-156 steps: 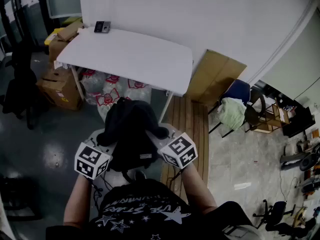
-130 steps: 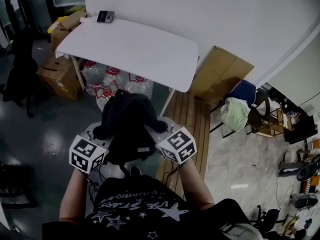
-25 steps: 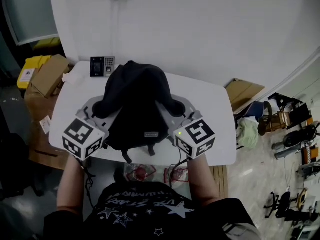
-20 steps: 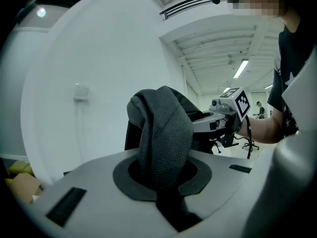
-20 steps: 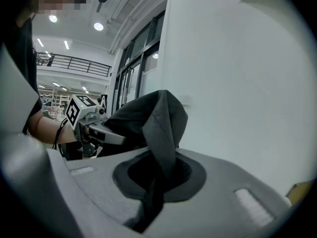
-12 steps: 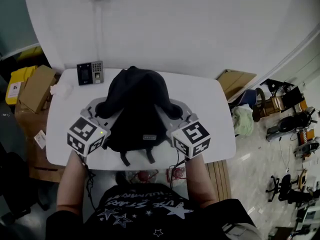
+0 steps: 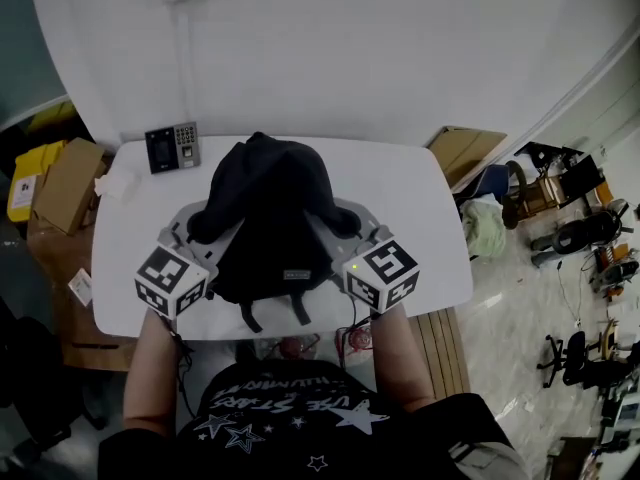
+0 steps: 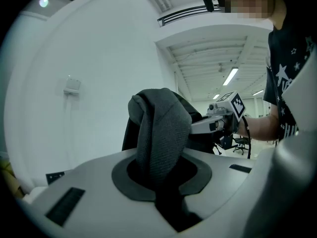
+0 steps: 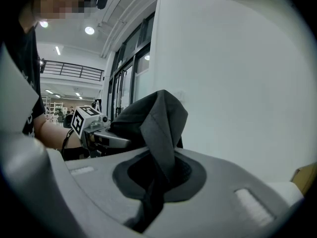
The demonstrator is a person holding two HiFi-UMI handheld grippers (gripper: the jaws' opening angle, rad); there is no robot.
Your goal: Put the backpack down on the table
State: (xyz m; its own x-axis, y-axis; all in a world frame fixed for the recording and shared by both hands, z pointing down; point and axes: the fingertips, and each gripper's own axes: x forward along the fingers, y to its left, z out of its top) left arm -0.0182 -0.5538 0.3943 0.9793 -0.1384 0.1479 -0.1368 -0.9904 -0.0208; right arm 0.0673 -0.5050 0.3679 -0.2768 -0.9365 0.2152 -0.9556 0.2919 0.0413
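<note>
Head view: from above the person, facing steeply down onto the table (image 7: pixel 430 228) and wall (image 7: pixel 350 48), far enough off to take in the whole backpack (image 7: pixel 270 218), the left gripper (image 7: pixel 200 230) and the right gripper (image 7: pixel 352 226). Gripper views: from each gripper, looking along its own jaws and right up against them, the left one facing rightward across the backpack, the right one leftward. Shared by all three: backpack and wall; in each gripper view, also the opposite gripper beyond the backpack.
</note>
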